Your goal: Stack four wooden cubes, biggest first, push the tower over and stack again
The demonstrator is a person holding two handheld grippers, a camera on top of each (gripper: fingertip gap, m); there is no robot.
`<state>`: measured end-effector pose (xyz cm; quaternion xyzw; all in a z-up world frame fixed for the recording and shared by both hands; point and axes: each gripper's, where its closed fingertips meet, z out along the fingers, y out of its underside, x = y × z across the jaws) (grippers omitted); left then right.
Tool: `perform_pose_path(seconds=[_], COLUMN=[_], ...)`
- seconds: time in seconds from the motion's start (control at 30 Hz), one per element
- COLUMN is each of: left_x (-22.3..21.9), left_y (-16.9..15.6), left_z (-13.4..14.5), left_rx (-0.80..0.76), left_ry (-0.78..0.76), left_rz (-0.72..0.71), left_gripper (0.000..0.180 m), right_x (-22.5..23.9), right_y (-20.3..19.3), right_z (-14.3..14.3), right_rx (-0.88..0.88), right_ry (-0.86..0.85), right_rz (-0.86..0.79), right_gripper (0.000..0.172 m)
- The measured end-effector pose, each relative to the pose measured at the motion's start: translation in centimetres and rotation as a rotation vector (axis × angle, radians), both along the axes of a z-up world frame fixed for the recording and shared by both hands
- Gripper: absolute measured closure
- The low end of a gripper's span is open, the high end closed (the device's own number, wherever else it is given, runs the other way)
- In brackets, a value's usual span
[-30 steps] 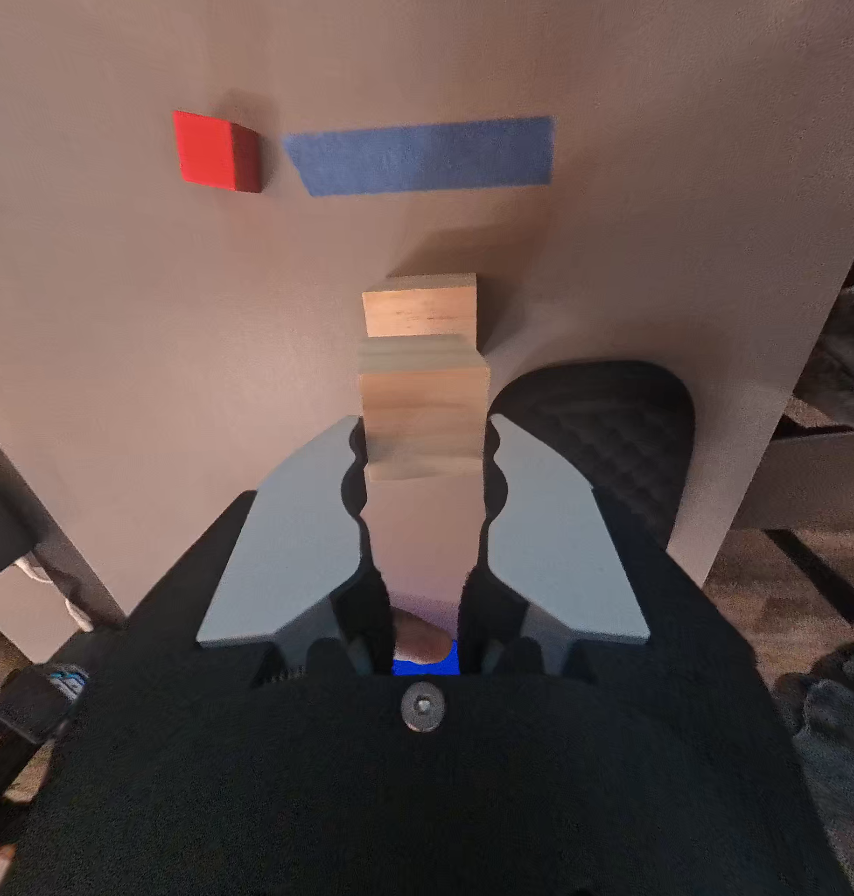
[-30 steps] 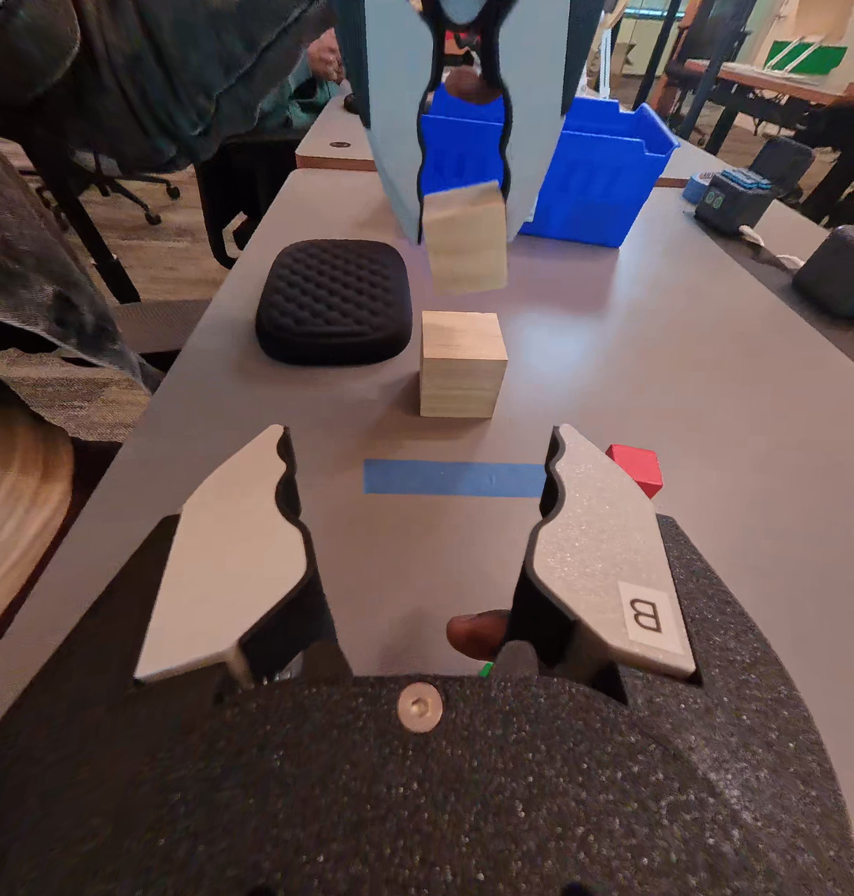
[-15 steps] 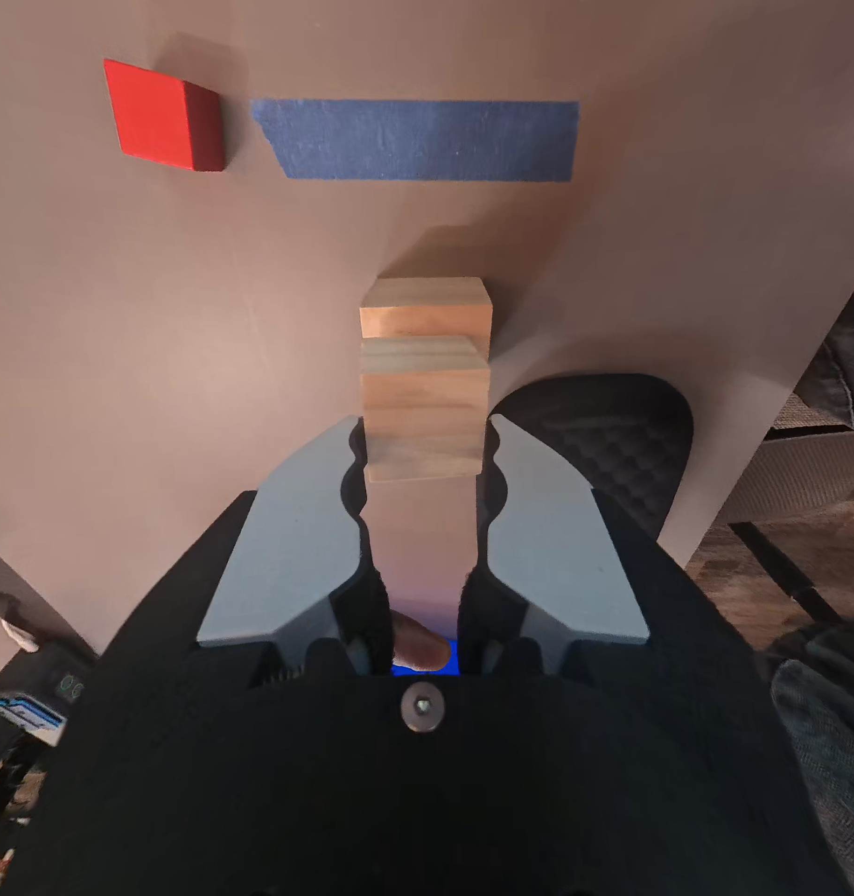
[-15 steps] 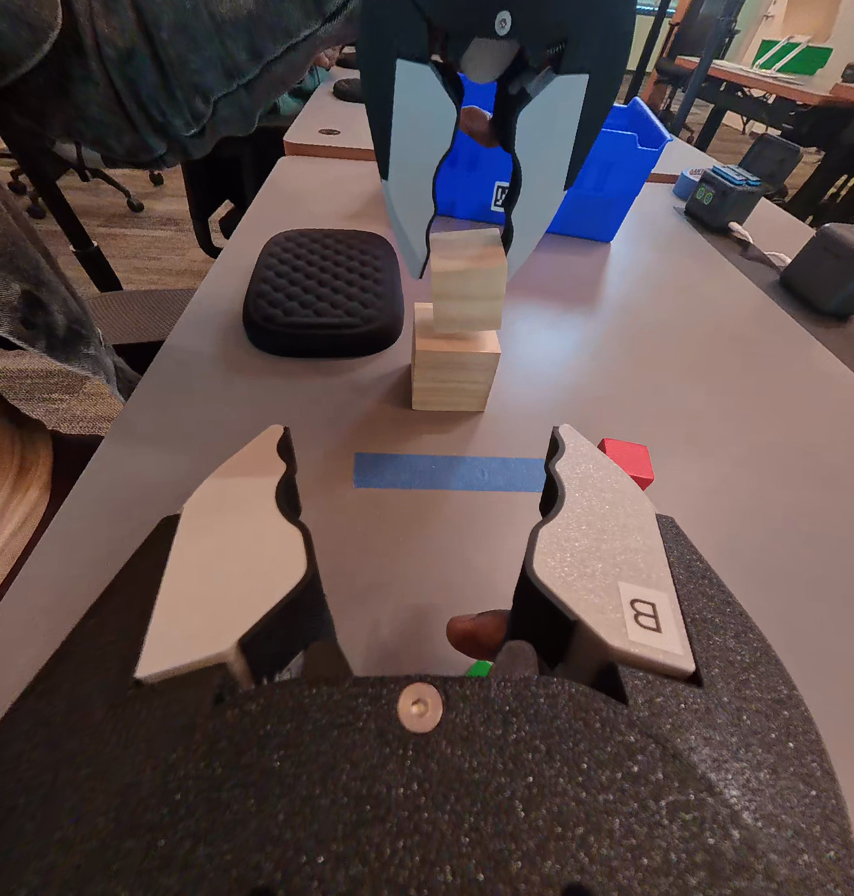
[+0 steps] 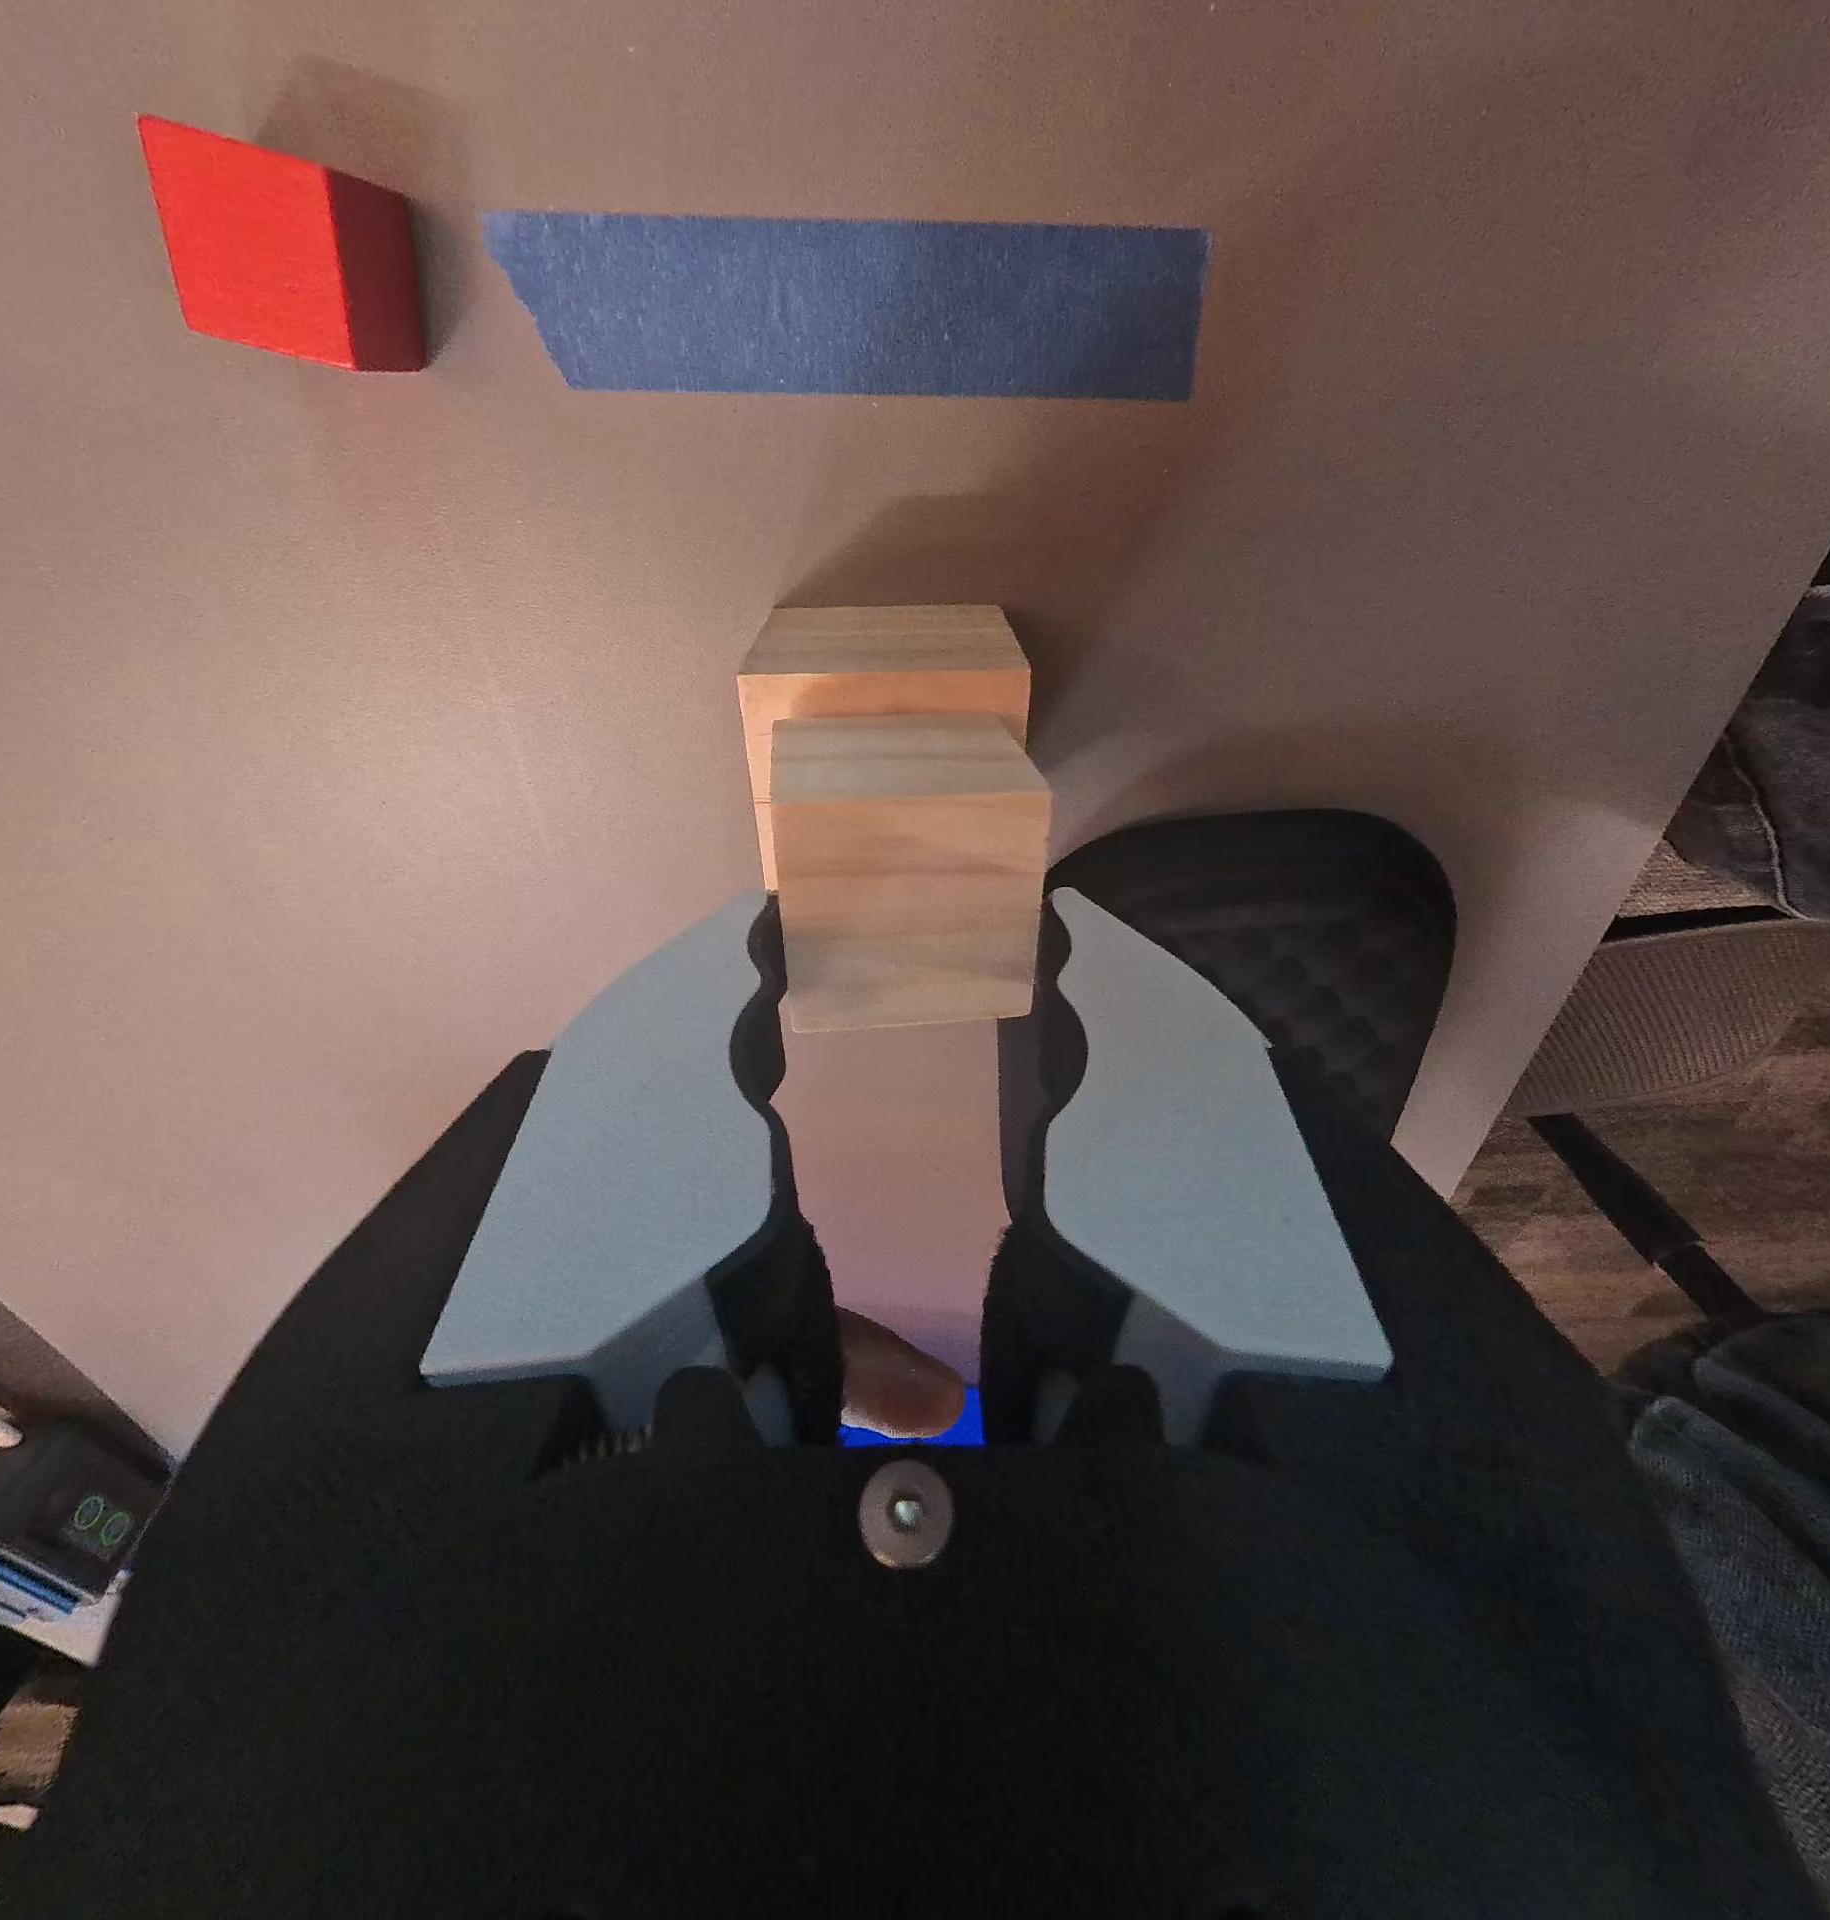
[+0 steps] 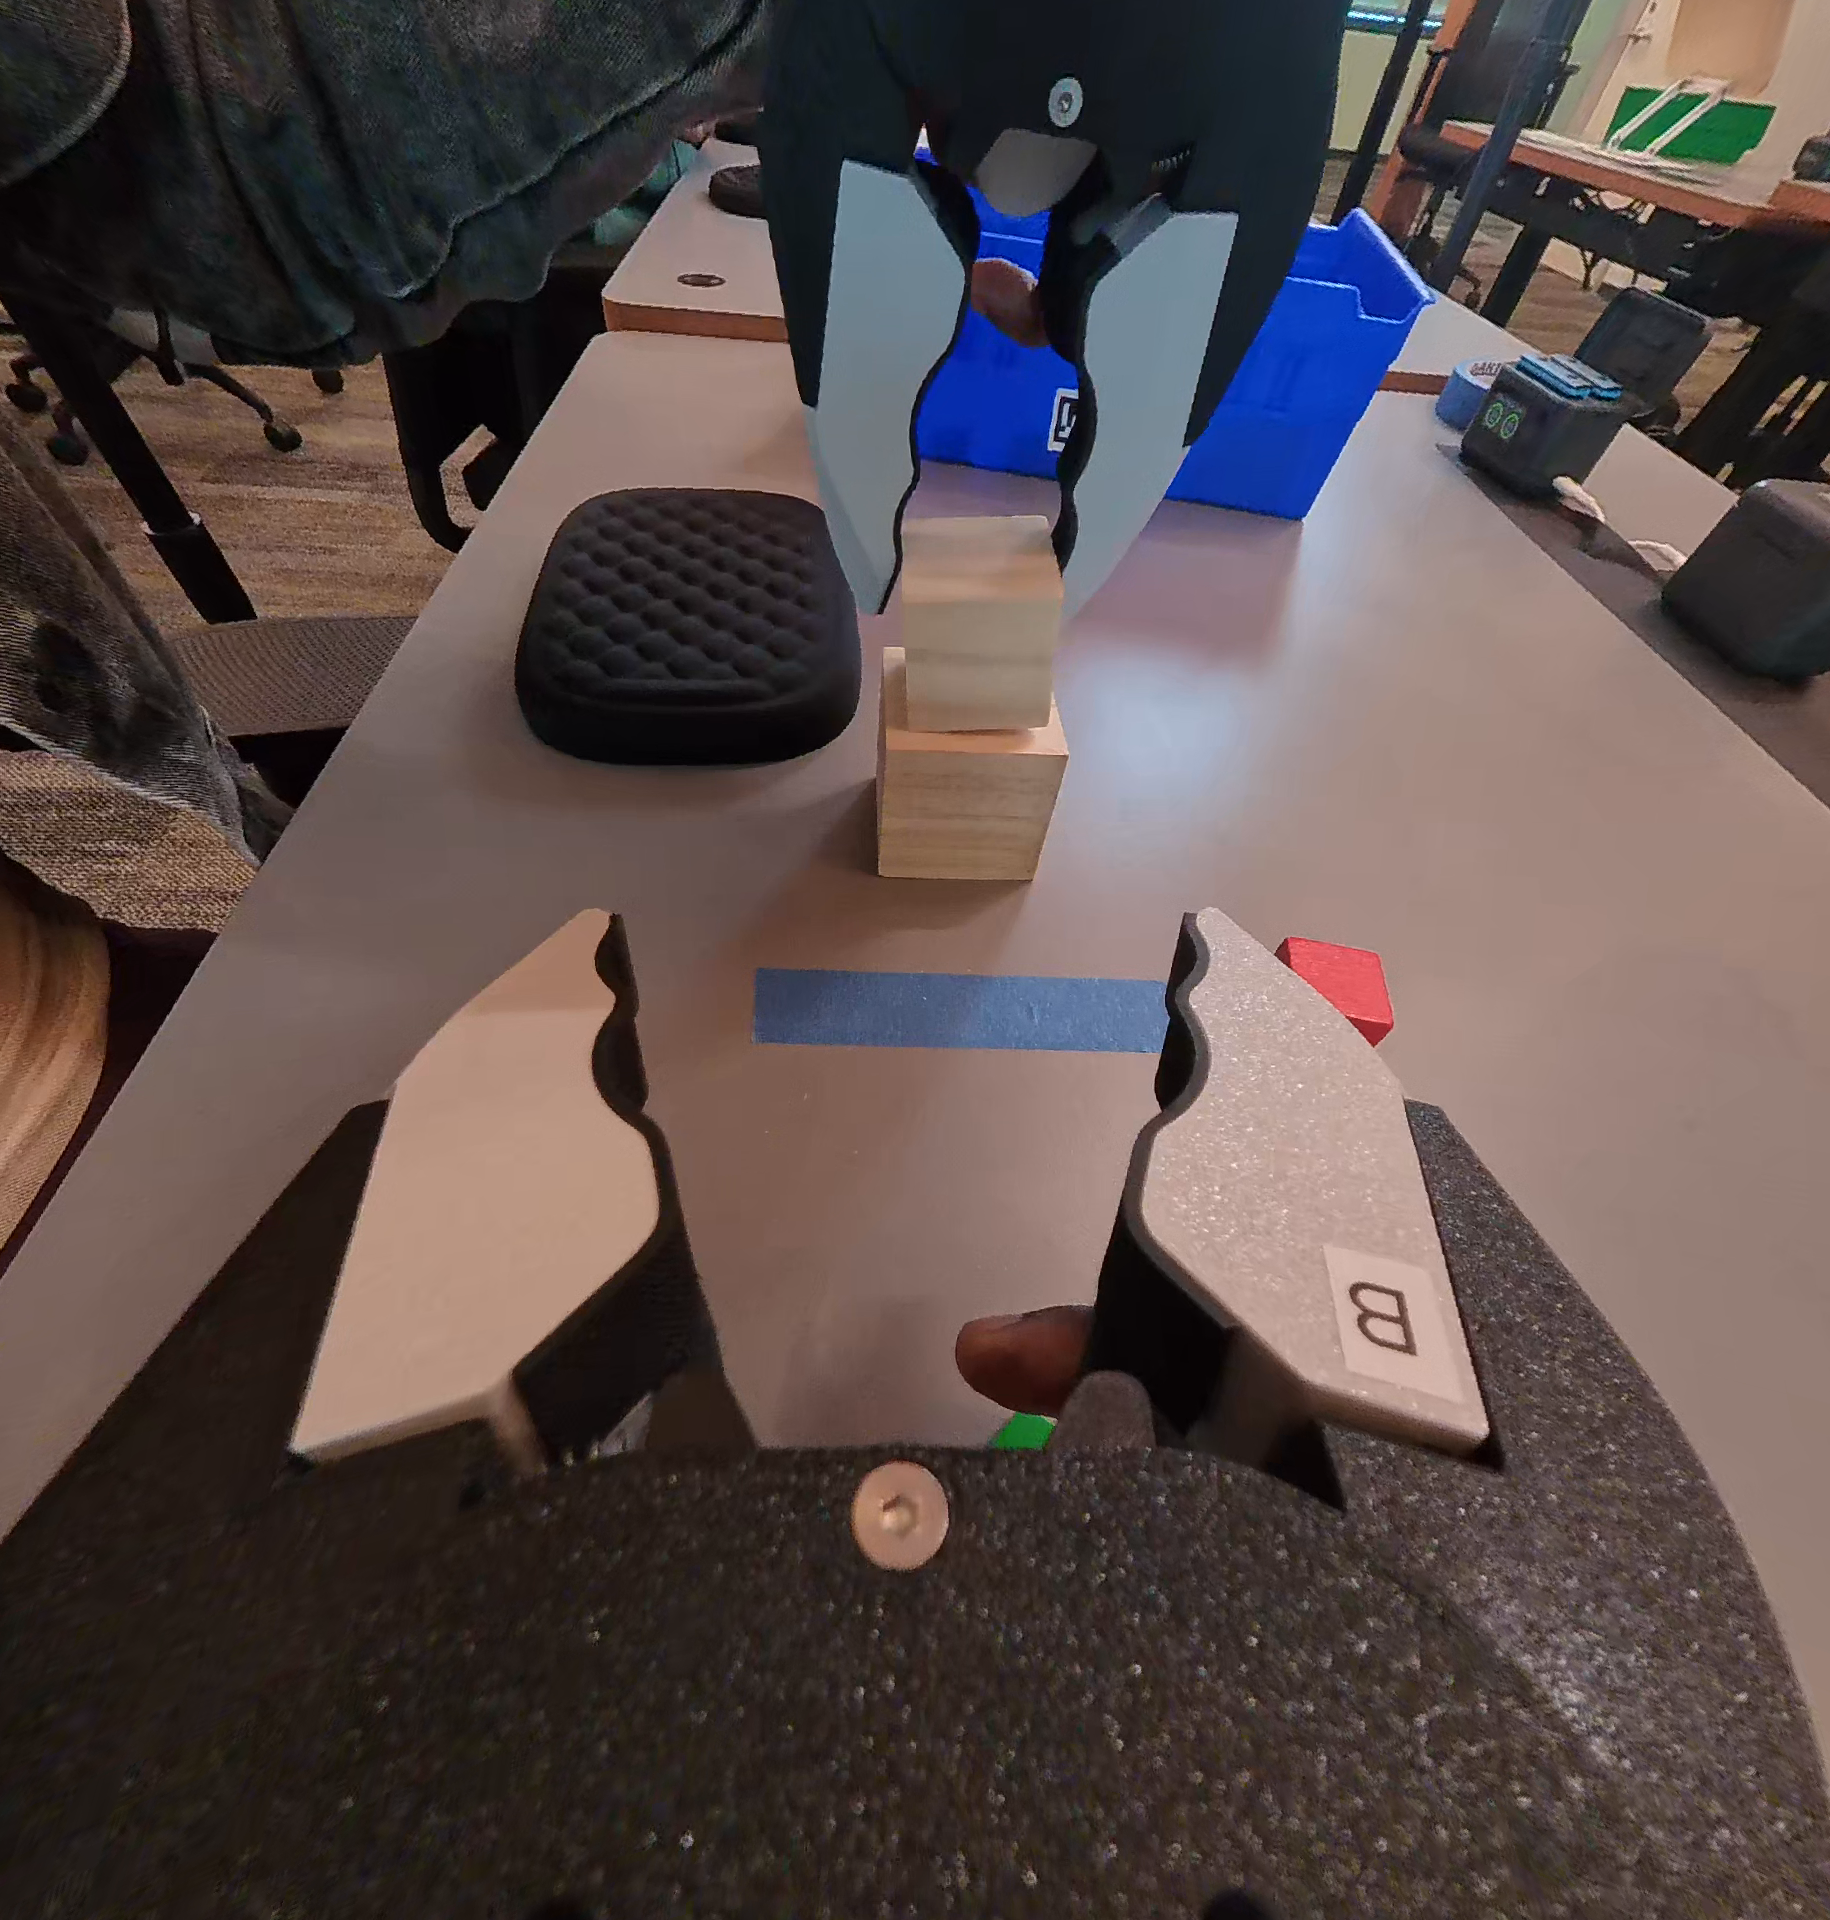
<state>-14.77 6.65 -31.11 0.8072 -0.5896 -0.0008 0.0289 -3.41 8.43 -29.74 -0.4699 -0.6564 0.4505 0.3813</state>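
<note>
My left gripper (image 5: pixel 909 899) is shut on a plain wooden cube (image 5: pixel 906 883), one pad on each side. The cube rests on top of a larger wooden cube (image 5: pixel 880 665) on the grey table (image 5: pixel 267 727). The right wrist view shows the same: the left gripper (image 6: pixel 978 592) comes down from above, holding the smaller cube (image 6: pixel 978 623) on the larger cube (image 6: pixel 968 800). My right gripper (image 6: pixel 895 925) is open and empty, low over the table in front of the stack. A small red cube (image 6: pixel 1342 982) lies beside its right finger, and shows in the left wrist view too (image 5: pixel 267 239).
A strip of blue tape (image 6: pixel 958 1010) lies on the table between my right gripper and the stack. A black quilted pad (image 6: pixel 682 623) lies left of the stack. A blue bin (image 6: pixel 1275 395) stands behind it. Dark boxes (image 6: pixel 1773 582) sit at the far right. My right fingertips sit around 12 cm from my left ones.
My left gripper has come down with the smaller wooden cube, from above the larger cube until it rests on it. Its jaws have stayed shut on it. The right gripper has barely moved.
</note>
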Motion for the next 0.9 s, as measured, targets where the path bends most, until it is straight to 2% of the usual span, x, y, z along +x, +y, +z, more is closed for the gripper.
perform_pose_path(seconds=[0.4, 0.53, 0.6, 0.7, 0.8, 0.9], left_x=[0.1, 0.0, 0.4, 1.9, 5.0, 5.8], left_y=[-0.1, 0.5, 1.2, 3.1, 3.5, 2.6], left_z=[0.1, 1.3, 2.6, 5.7, 10.3, 14.0], left_rx=[0.009, 0.088, 0.188, 0.476, 0.796, 1.084], left_ry=[-0.030, -0.067, -0.133, -0.312, -0.663, -0.974], left_rz=[-0.008, 0.011, 0.033, 0.060, 0.092, 0.216], left_gripper=[0.131, 0.124, 0.118, 0.105, 0.101, 0.099], right_x=[0.0, 0.7, 2.1, 5.4, 7.2, 6.7], right_y=[-0.2, -0.1, 0.5, 2.1, 4.0, 4.5], right_z=[-0.2, -0.3, -0.5, -1.3, -1.9, -1.8], right_rx=[-0.003, 0.019, 0.032, 0.021, -0.017, -0.027], right_ry=[-0.012, -0.055, -0.121, -0.243, -0.279, -0.253], right_rz=[0.008, 0.017, 0.022, -0.002, -0.068, -0.086], right_gripper=[0.074, 0.072, 0.074, 0.086, 0.095, 0.094])
